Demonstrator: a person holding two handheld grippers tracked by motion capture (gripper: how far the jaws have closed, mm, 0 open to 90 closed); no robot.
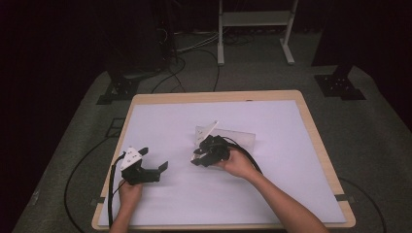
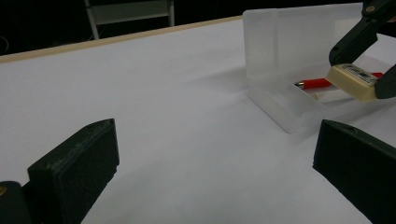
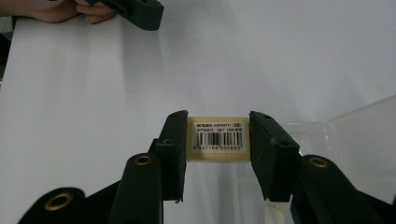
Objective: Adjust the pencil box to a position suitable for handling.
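Right hand-held gripper (image 3: 218, 140) clamping eraser (image 3: 218, 139) above clear case (image 2: 285, 100), left hand-held gripper (image 2: 215, 154) wide

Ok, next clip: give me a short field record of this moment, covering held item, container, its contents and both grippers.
held item: cream rectangular eraser with a barcode label
held by: right gripper, jaws pressed on its two ends
position: eraser above the open box
container: clear plastic hinged box, lid standing open
contents: red pen lying inside; a pale item beside it, unclear
left gripper: open, holding nothing, apart from the box
surface: white sheet on a wooden-edged table
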